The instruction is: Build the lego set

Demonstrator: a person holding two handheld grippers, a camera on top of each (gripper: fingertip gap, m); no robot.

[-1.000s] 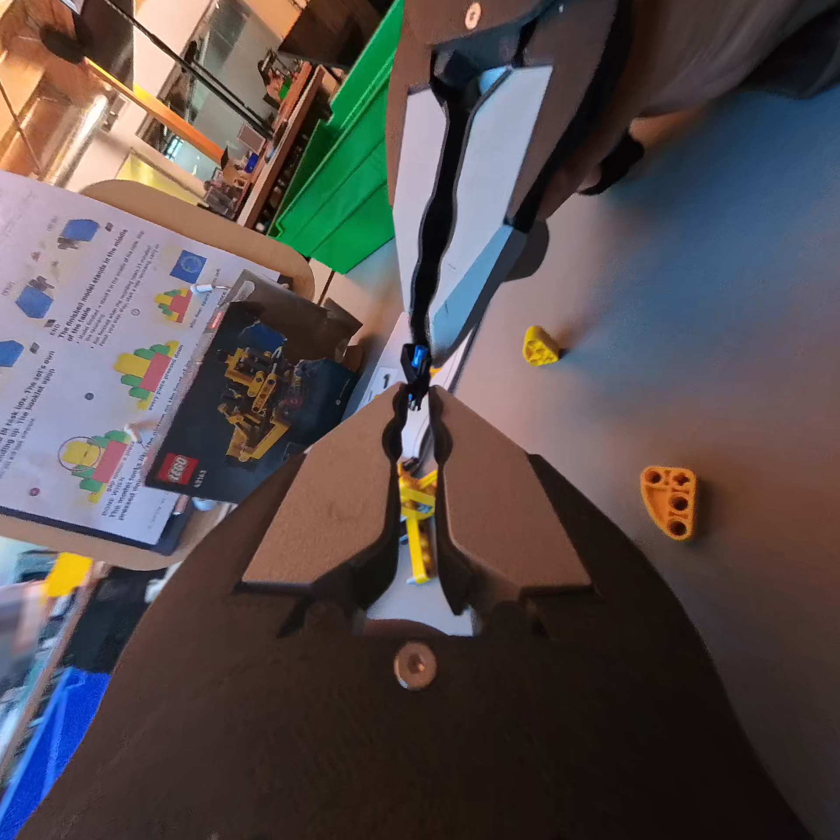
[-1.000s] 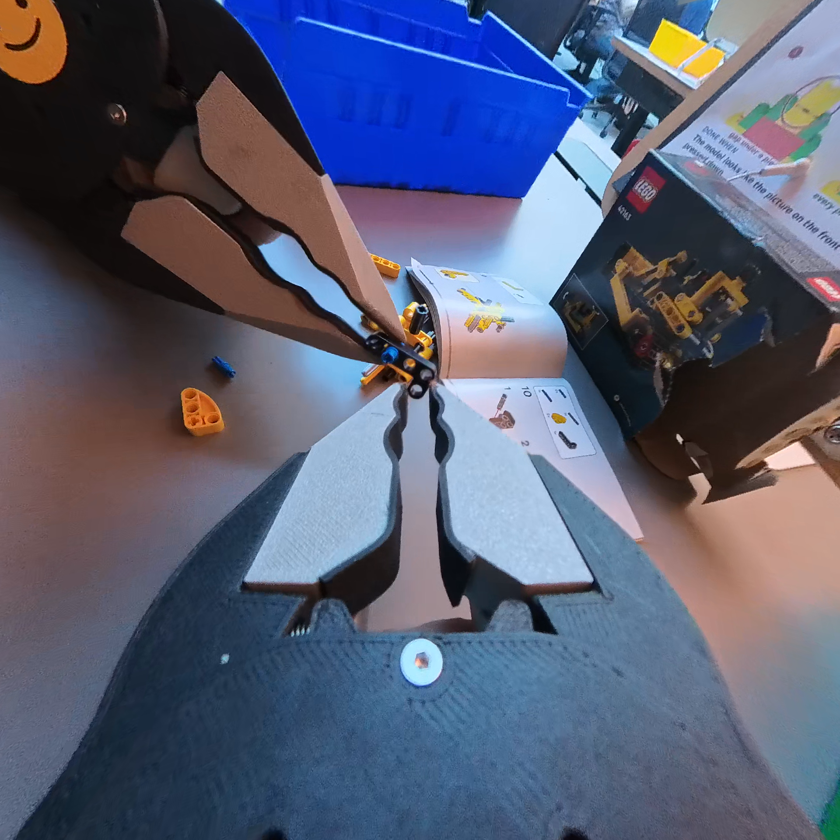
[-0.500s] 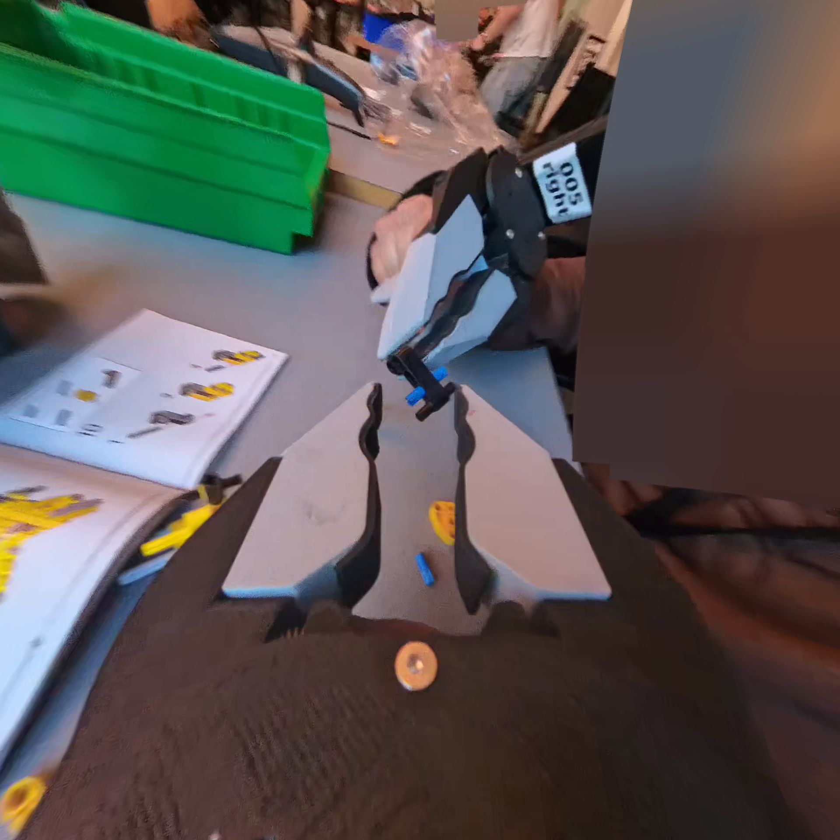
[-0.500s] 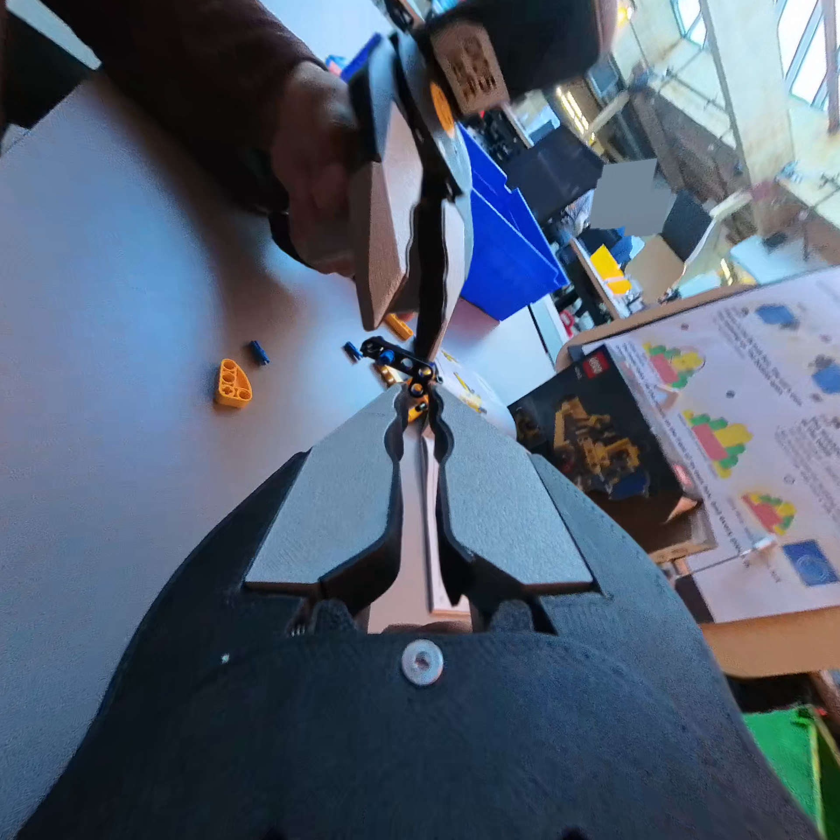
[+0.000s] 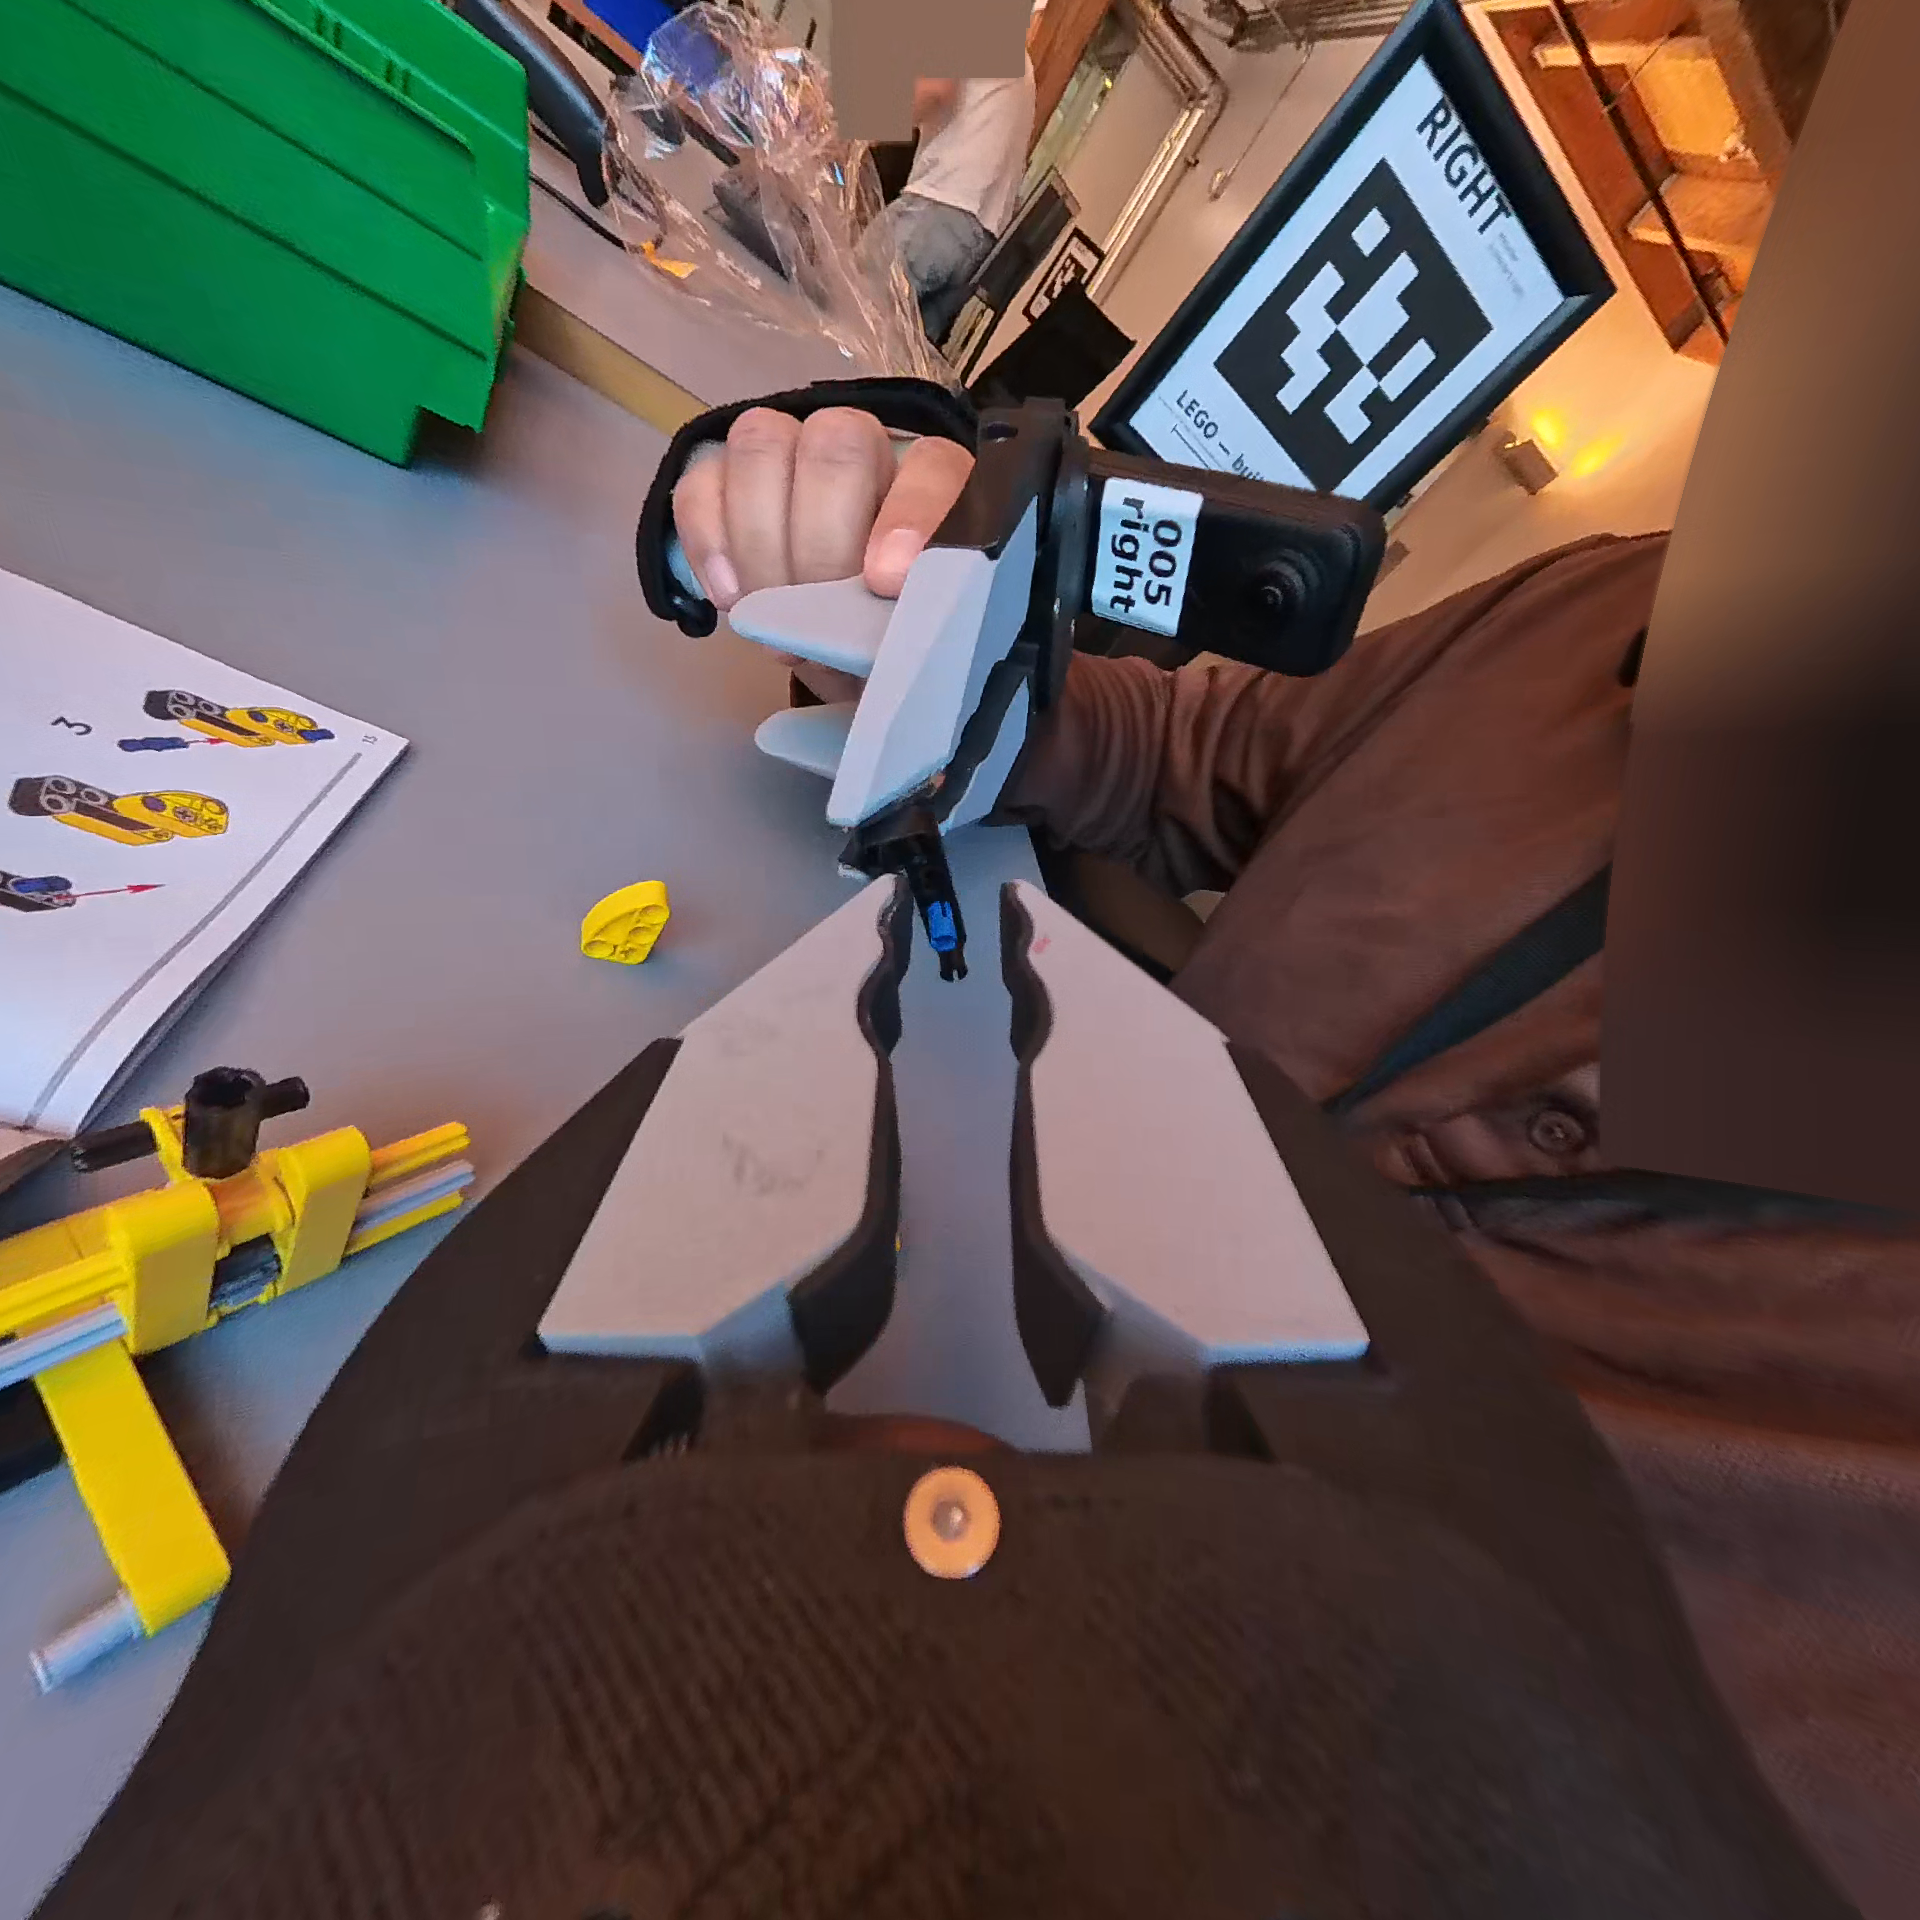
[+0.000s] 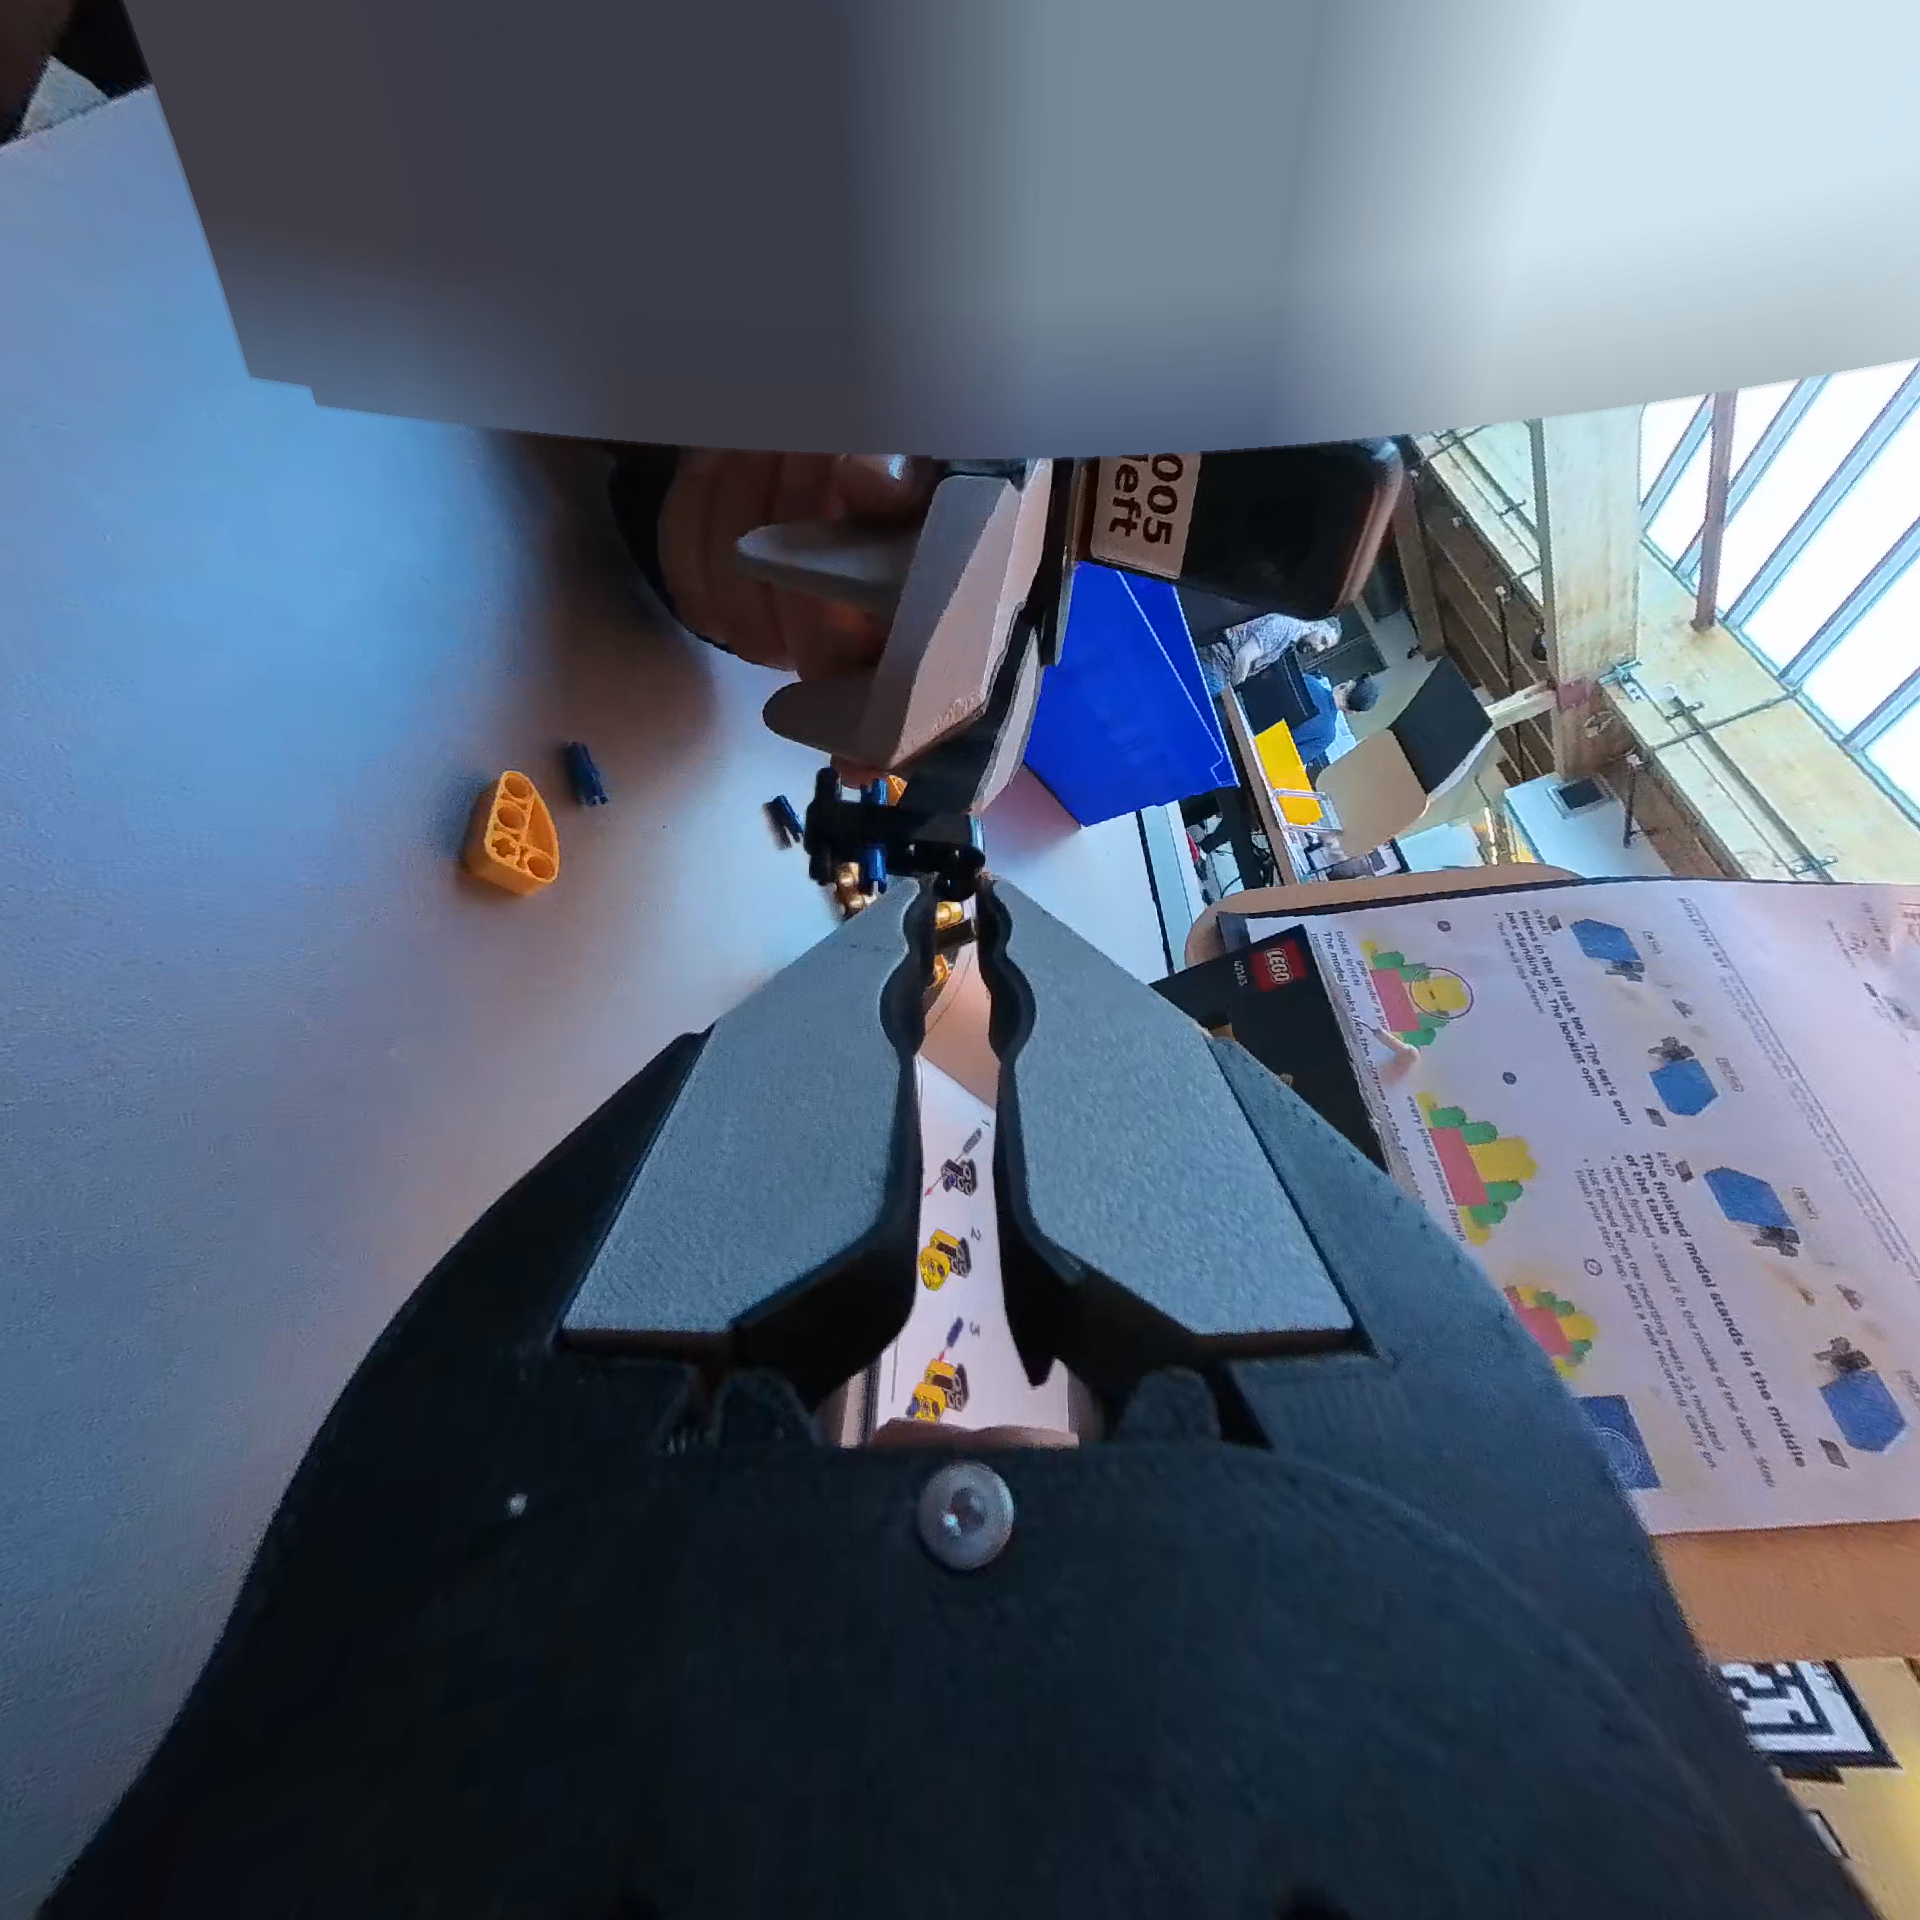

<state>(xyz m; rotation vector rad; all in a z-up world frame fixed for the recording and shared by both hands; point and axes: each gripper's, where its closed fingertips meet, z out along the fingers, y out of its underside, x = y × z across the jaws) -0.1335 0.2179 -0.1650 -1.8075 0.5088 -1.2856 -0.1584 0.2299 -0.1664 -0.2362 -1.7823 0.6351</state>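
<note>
While right gripper (image 6: 948,902) pinches black beam (image 6: 896,831) — left gripper (image 5: 948,902) parted.

Yellow assembly (image 5: 156,1236) runs off the left edge; its full shape is perhaps unclear.

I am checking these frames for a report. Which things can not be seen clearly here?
- Right wrist view: a blur patch covers the upper picture.
- Left wrist view: the edge cuts off the yellow assembly.
- Left wrist view: the black beam is partly hidden by the right tool.
- Right wrist view: loose blue pins lack detail.
</note>
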